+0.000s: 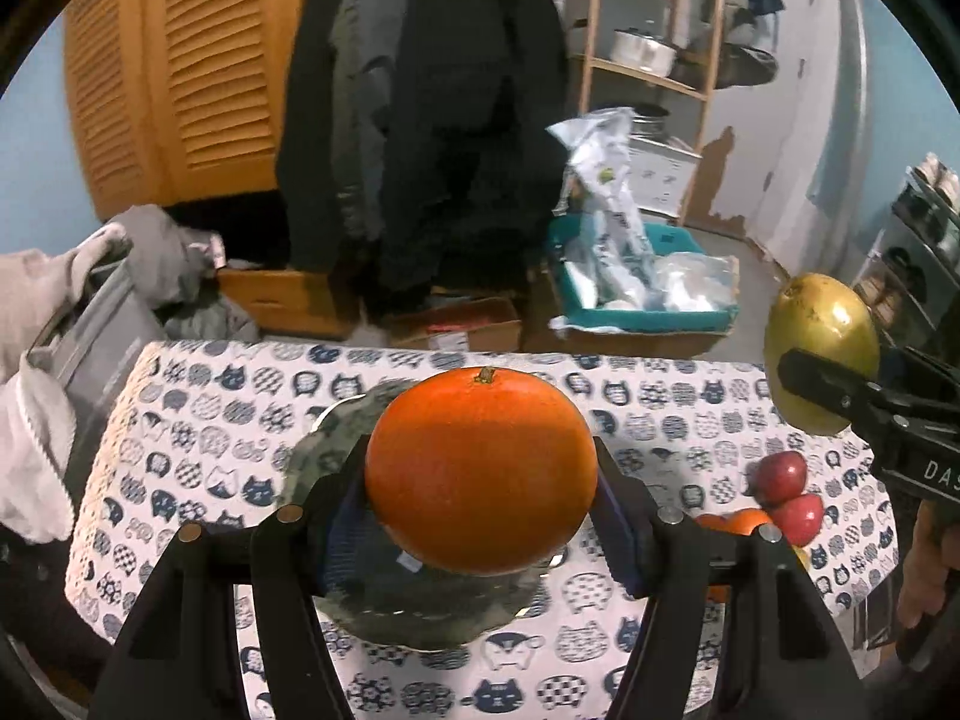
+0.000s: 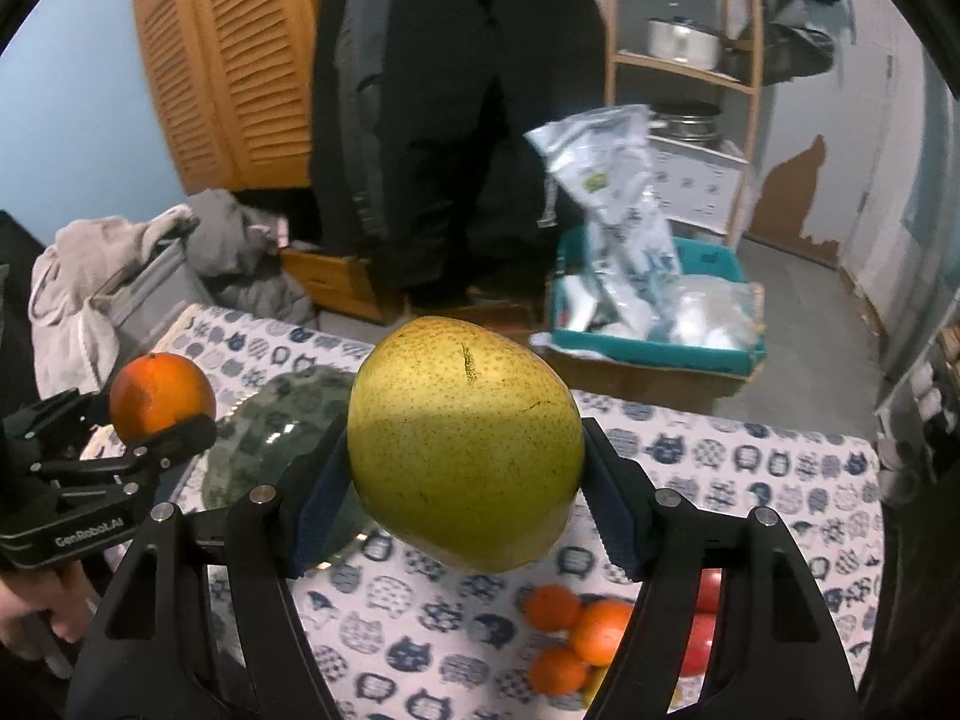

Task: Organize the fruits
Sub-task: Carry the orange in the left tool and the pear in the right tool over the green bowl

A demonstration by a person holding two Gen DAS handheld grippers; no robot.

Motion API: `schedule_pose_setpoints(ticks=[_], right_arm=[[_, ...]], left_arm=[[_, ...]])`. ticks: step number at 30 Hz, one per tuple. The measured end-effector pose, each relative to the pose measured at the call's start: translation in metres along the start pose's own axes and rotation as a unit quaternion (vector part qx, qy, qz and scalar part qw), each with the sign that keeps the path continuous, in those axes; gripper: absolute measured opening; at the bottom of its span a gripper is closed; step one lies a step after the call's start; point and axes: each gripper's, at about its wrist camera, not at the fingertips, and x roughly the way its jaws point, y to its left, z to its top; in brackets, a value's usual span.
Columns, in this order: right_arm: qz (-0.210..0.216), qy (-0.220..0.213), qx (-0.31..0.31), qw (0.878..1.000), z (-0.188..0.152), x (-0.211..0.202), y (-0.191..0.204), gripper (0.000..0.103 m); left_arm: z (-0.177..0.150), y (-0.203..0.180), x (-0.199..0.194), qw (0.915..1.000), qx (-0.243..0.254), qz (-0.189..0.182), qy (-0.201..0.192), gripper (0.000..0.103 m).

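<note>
Left wrist view, from left to right: a grey bin (image 1: 90, 336) draped with pale clothing (image 1: 36, 420) stands off the table's left edge. The table (image 1: 198, 420) carries a cloth printed with cat faces. A green patterned plate (image 1: 324, 450) lies on the cloth, left of centre. The left gripper (image 1: 480, 480) is closed on an orange (image 1: 480, 468), one blue pad against each side of the fruit, stem end facing away from the camera. The orange is held in the air above the near part of the plate. To the right, two red apples (image 1: 786, 492) rest on the cloth, touching each other. At the far right edge, the right gripper (image 1: 822, 372) holds a yellow-green pear (image 1: 822, 330) in the air.

Right wrist view, from left to right: a hand (image 2: 30, 612) grips the handle of the left gripper (image 2: 162, 408), which holds the orange (image 2: 162, 396) in the air beside the plate (image 2: 282, 420). At centre, the right gripper (image 2: 468, 474) is closed on the pear (image 2: 468, 444), pads pressed to both its sides, above the cloth and just right of the plate. At near right, a cluster of small oranges (image 2: 570, 636) lies on the cloth, touching red fruit partly hidden behind the right finger. Beyond the table's far edge, a teal crate (image 2: 660, 348) of plastic bags stands on the floor.
</note>
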Motion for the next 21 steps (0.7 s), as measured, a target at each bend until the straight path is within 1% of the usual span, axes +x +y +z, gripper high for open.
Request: schedule_pose_setpoints(ticks=[5,10,15,21], right_arm=[[0.02,0.017,-0.011,1.0,0.004,0.028,0.029,0.073],[0.029,0.041,-0.021,0.999,0.001,0.06,0.056,0.073],[0.037,0.065,-0.027,0.997,-0.002,0.09,0.075,0.073],[0.044,0.093,-0.032,0.994,-0.008,0.121,0.09,0.073]], left_arm=[[-0.008,0.029,0.009,0.9996,-0.023,0.012,0.013,0.068],[-0.017,0.05,0.023,0.9985,-0.033,0.028,0.033,0.068],[-0.024,0.065,0.039,0.997,-0.041,0.035,0.055,0.068],[-0.038,0.077,0.07,0.9937,-0.045,0.04,0.094,0.068]])
